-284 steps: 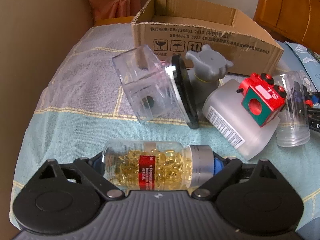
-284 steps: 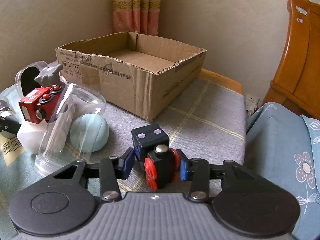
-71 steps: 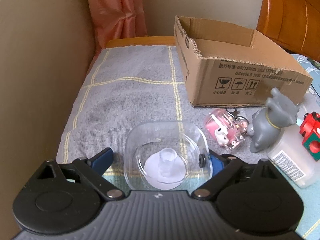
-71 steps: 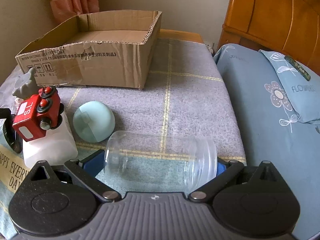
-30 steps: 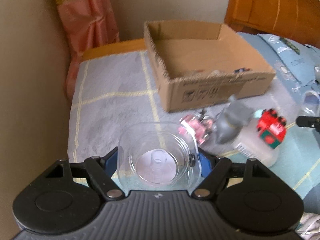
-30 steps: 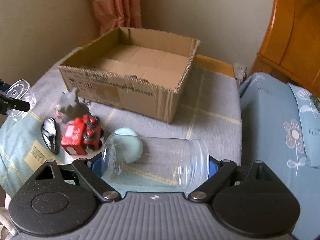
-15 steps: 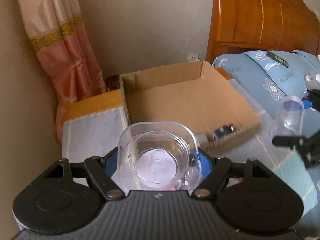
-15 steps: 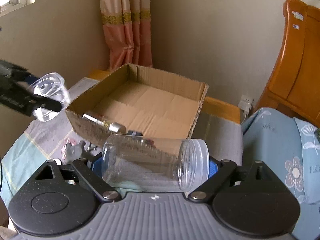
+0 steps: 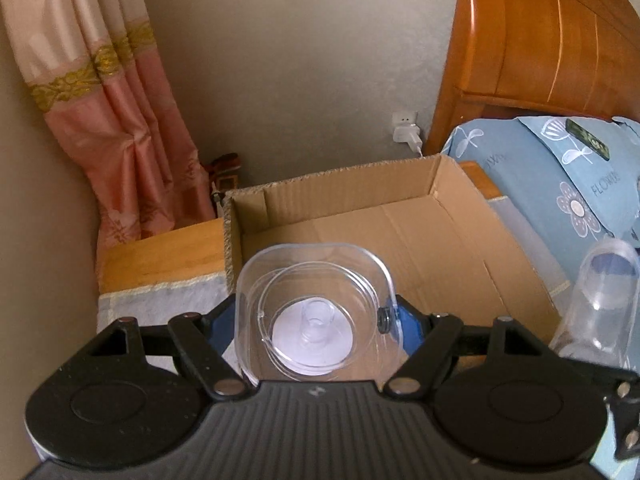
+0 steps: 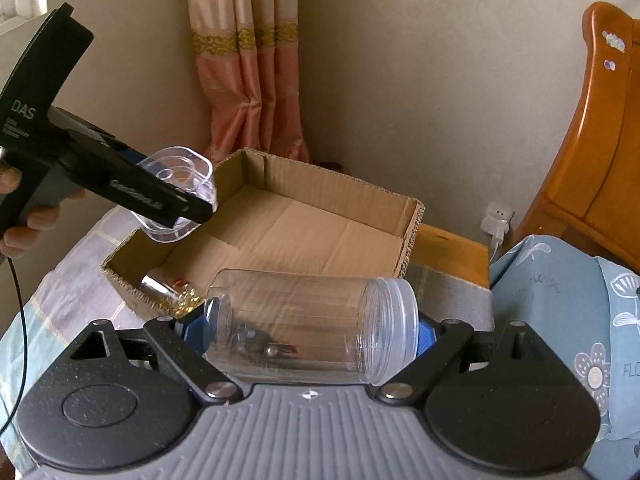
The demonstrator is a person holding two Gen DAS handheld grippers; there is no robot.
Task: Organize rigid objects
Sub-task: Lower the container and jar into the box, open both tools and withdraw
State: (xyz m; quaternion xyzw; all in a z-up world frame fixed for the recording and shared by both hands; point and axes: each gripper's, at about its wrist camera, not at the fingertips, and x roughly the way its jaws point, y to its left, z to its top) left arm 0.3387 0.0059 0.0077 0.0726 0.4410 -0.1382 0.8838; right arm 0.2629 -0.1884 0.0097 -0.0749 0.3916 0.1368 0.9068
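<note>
Right gripper [image 10: 312, 332]: clamped end to end on a clear plastic jar [image 10: 308, 324] that lies sideways, screw mouth to the right, held above the near rim of the box.
Left gripper [image 9: 314, 320]: closed on a clear square container [image 9: 316, 316], open end facing away, raised over the box's left corner.
Cardboard box [image 10: 412, 216]: open-topped, on the gridded cloth; a capsule bottle [image 10: 168, 290] lies in its near corner.
Beyond: pink curtain [image 10: 248, 80], wooden headboard [image 9: 540, 40].

soft, even daylight, sharp focus, fisheye warping and dark corners
</note>
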